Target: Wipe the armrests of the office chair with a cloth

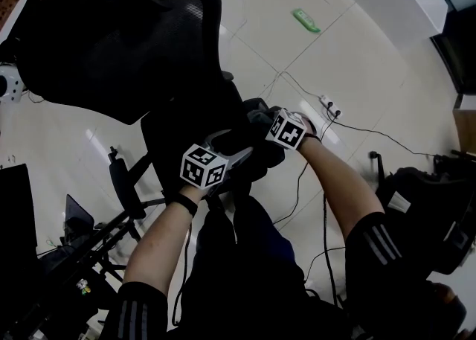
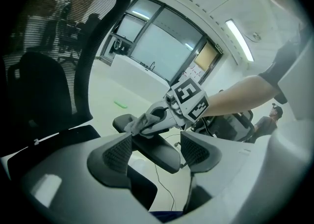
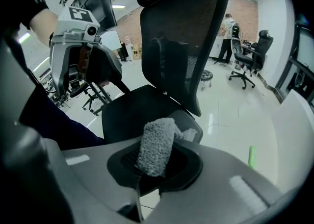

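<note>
Two tools work at one armrest.

Head view: left tool (image 1: 234,151) and right tool (image 1: 258,118) meet beside the office chair (image 1: 111,41), over a pale tiled floor (image 1: 357,56).

Left gripper view: my jaws stand apart, astride the rigid armrest (image 2: 160,149).

Right gripper view: my jaws are clenched on the cloth (image 3: 156,147), pinched mid-fold. I judge it soft and light. Another chair (image 3: 248,63) stands far right.
</note>
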### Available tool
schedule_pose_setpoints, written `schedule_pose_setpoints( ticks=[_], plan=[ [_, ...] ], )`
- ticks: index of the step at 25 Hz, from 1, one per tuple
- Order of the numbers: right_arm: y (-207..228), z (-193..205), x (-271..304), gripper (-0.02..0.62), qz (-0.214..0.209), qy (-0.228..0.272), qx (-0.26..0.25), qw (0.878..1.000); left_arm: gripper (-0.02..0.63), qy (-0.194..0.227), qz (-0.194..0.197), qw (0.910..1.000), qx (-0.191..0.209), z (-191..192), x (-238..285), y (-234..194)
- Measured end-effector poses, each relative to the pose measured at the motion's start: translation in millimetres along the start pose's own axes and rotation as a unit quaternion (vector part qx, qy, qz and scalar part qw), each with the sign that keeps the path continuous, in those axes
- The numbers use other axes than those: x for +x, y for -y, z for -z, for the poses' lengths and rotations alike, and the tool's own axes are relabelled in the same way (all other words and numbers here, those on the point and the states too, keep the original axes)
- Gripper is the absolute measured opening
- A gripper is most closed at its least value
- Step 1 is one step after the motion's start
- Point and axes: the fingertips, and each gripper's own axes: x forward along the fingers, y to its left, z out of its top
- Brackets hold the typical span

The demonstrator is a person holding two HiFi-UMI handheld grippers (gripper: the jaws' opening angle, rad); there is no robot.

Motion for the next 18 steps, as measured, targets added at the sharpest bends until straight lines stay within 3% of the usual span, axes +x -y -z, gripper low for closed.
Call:
schedule_pose_setpoints(
  ticks=[7, 18],
  plan=[
    [-41, 35, -11, 0.038, -0.004, -0.003, -0.012, 1.000, 0.333, 0.001, 0.007, 1.0000, -0.007, 12, -4, 14],
    [-100, 67, -17, 0.037, -0.001, 0.003, 0.028, 1.000, 0.333, -0.003, 0.018, 0.9998, -0.008, 47, -21, 37]
  ],
)
